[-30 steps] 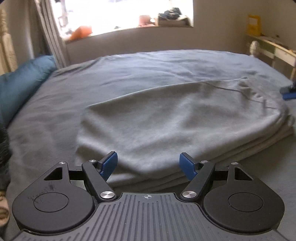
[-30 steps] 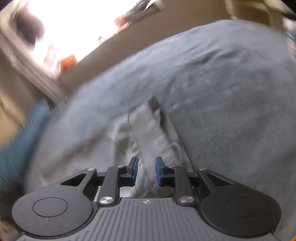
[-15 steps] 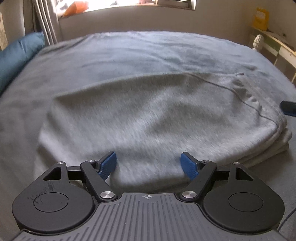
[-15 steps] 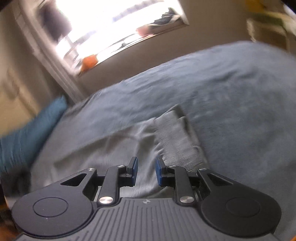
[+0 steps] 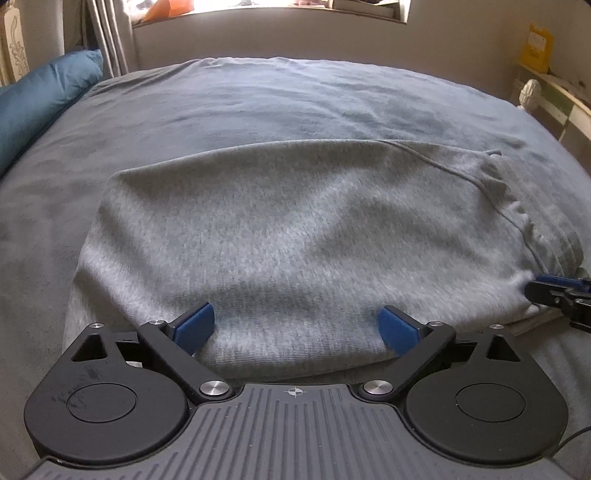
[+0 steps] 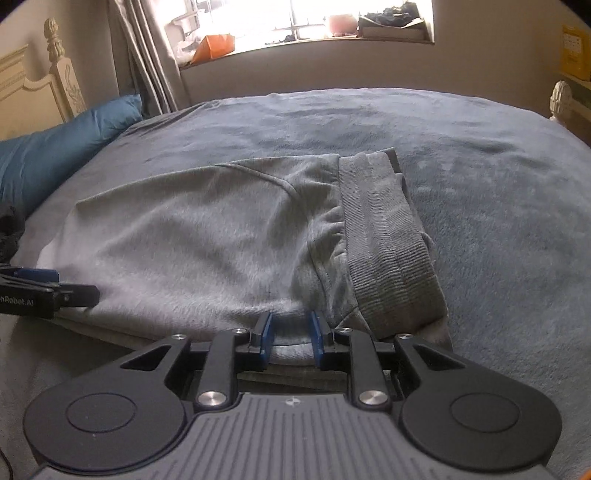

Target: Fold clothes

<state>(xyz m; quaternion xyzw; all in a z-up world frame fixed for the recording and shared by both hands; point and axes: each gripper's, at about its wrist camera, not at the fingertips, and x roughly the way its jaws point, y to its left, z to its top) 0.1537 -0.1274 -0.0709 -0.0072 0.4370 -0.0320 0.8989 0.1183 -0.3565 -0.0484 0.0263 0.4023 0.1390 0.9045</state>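
Observation:
A grey sweatshirt (image 5: pixel 295 229) (image 6: pixel 207 240) lies folded in several layers on the bed, its ribbed hem (image 6: pixel 388 240) (image 5: pixel 546 221) at the right end. My left gripper (image 5: pixel 297 325) hovers over the garment's near edge. Its jaws are opening wide, and the cloth below them is not pinched. My right gripper (image 6: pixel 291 332) sits at the near edge just left of the hem, with a narrow gap between its pads and cloth showing through that gap. It is not gripping anything. Its tip (image 5: pixel 543 290) shows at the garment's right corner in the left wrist view, and a left finger (image 6: pixel 74 291) shows in the right wrist view.
A grey-blue blanket (image 5: pixel 295 99) (image 6: pixel 498 203) covers the bed. A teal pillow (image 5: pixel 40 99) (image 6: pixel 62 155) and a cream headboard (image 6: pixel 37 85) are at the left. A cluttered windowsill (image 6: pixel 295 33) runs along the far wall. A bedpost and shelf (image 5: pixel 554 92) stand at the right.
The left gripper has moved closer over the sweatshirt and its jaws have spread wider. The right gripper has rolled level and slid left, off the ribbed hem.

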